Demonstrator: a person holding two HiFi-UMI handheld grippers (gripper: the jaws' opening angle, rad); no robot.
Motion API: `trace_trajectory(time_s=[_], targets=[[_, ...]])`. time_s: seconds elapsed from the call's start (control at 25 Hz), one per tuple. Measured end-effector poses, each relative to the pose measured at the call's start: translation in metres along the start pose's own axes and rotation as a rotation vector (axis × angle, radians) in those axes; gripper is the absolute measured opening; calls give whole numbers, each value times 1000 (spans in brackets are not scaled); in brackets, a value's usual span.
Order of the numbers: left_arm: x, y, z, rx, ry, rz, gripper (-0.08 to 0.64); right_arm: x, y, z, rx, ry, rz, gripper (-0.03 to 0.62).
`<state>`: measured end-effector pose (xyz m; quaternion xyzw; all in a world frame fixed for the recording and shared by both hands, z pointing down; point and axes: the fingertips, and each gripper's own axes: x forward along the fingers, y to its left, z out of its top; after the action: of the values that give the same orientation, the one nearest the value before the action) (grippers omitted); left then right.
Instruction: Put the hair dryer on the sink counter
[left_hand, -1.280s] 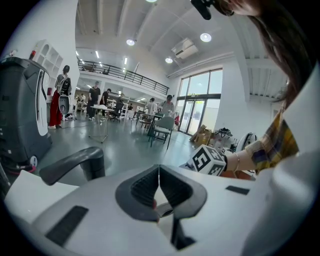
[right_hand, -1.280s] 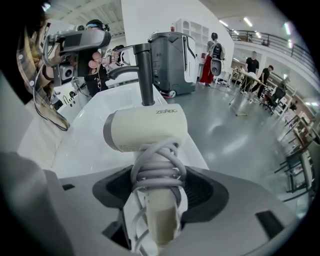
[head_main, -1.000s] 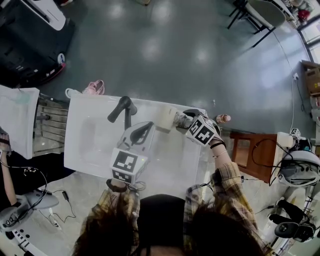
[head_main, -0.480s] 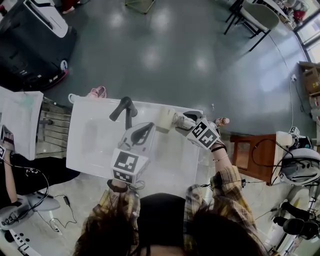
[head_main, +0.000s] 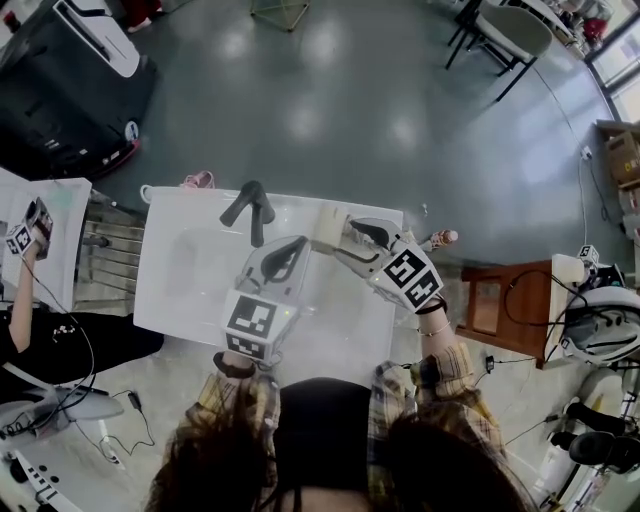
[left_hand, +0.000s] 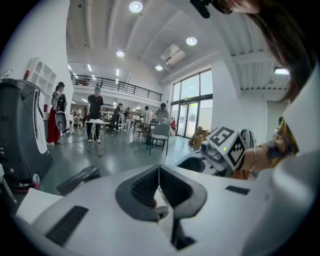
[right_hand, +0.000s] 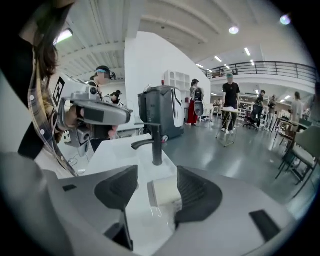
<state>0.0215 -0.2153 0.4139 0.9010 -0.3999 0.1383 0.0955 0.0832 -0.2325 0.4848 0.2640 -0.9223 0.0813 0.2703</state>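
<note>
White worktop (head_main: 190, 290) with a sunken basin fills the middle of the head view, and a black faucet (head_main: 252, 208) stands at its far edge. Just right of the faucet in that frame, at the same far edge, is the hair dryer (head_main: 328, 226), of which only a cream-white blocky body shows.

The right tongs (head_main: 345, 240) reach in from the right of the frame and point at the dryer. In the right gripper view these tongs (right_hand: 157, 187) stand released with the dryer (right_hand: 166, 194) in the gap: it lies close against the pad on the right of the frame, while clear space separates it from the other pad. They have just been narrowing around it. Whether the dryer rests on the worktop or is raised off it cannot be told. The faucet (right_hand: 156, 142) rises behind it, upper centre.

The left tongs (head_main: 295, 248) hang over the worktop's middle, below the faucet in the head view. The left gripper view shows them (left_hand: 159, 187) clenched, pads meeting in a thin line.
</note>
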Motion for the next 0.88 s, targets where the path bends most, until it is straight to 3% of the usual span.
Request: trace_trajectory(time_s=[0.16, 0.44, 0.88], targets=[[-4, -7, 3, 32, -5, -1, 18, -14, 15, 28, 7, -109, -1, 244], [-11, -19, 8, 62, -12, 0, 18, -29, 41, 55, -27, -180, -2, 239], [-18, -30, 20, 96, -41, -6, 18, -70, 54, 82, 21, -345, -96, 163]])
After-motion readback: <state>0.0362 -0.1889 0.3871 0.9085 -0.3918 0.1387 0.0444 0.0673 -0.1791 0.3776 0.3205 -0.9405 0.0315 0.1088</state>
